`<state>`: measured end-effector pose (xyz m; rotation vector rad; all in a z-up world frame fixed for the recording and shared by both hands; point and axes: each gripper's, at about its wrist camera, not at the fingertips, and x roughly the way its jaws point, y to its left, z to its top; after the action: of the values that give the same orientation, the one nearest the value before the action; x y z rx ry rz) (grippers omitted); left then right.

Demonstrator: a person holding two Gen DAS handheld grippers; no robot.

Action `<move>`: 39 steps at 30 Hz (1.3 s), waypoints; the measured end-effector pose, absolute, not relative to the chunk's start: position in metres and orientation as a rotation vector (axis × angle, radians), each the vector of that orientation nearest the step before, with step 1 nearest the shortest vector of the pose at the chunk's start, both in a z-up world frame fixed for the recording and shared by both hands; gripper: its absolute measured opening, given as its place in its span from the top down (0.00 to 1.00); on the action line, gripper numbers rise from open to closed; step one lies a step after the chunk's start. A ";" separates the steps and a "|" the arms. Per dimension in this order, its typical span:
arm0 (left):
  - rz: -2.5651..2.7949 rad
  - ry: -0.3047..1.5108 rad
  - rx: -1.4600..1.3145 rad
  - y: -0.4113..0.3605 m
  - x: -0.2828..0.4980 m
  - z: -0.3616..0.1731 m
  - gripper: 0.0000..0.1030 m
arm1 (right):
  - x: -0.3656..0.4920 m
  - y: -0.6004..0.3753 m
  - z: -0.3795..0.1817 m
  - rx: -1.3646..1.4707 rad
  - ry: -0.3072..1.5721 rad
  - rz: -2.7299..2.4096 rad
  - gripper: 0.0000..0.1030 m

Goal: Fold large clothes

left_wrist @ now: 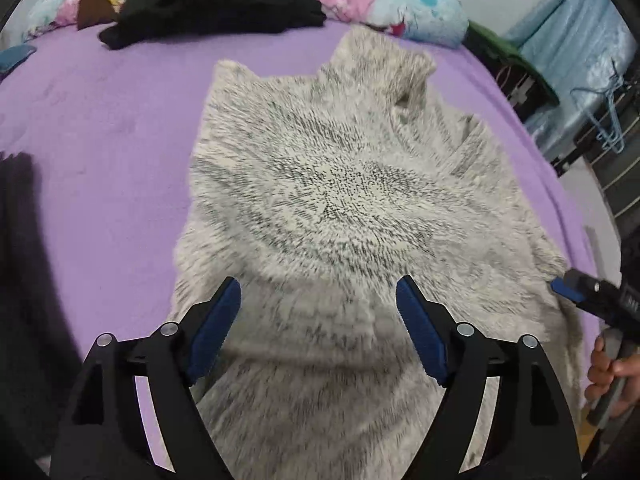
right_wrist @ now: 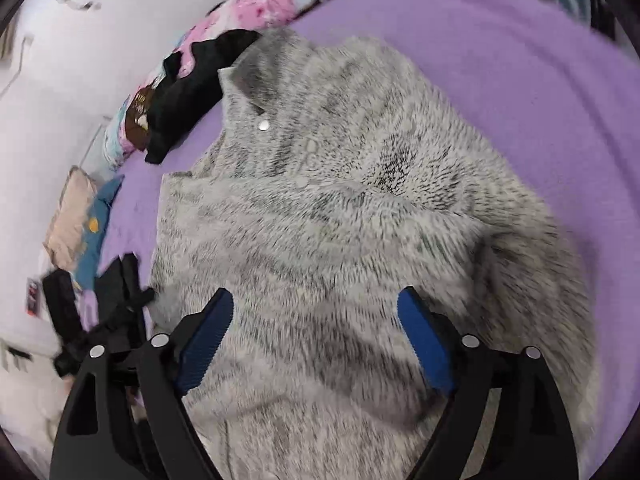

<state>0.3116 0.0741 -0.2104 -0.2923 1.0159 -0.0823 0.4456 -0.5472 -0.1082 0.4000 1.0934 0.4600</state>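
fuzzy grey jacket, both grippers open above it

the grey fleece jacket (left_wrist: 340,200) lies spread on the purple bedspread (left_wrist: 100,140), collar toward the pillows. left gripper (left_wrist: 320,320) and right gripper (right_wrist: 316,328) hang over its near end, fingers wide apart, nothing between them. judged thick, soft, limp, fairly bulky; pile may slip. best taken at the hem corners or side seams, pinching the doubled edge rather than the loose surface.

1. The fuzzy grey-and-cream garment (left_wrist: 344,200) lies spread on the purple bed cover (left_wrist: 100,128).
2. Its collar end points toward the pillows.
3. One silver snap (right_wrist: 263,125) shows near the collar.
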 end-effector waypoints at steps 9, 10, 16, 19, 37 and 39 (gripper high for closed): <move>-0.051 1.024 -0.338 0.102 0.221 -0.203 0.24 | 0.347 -0.609 -0.095 0.366 1.050 0.394 0.18; -0.053 1.025 -0.353 0.107 0.213 -0.203 0.24 | 0.339 -0.616 -0.096 0.365 1.053 0.381 0.18; -0.038 1.023 -0.468 0.137 0.144 -0.211 0.24 | 0.286 -0.667 -0.104 0.399 1.045 0.307 0.18; -0.032 1.045 -0.497 0.143 0.119 -0.221 0.24 | 0.269 -0.684 -0.110 0.389 1.057 0.285 0.18; -0.070 1.137 -0.642 0.153 0.088 -0.274 0.24 | 0.242 -0.715 -0.138 0.324 1.120 0.242 0.18; -0.047 1.166 -0.604 0.153 0.089 -0.281 0.24 | 0.241 -0.715 -0.141 0.330 1.124 0.248 0.18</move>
<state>0.0887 0.1527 -0.2809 -0.6039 1.1663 -0.0465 0.2410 -0.7151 -0.1405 0.3299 1.1240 0.2476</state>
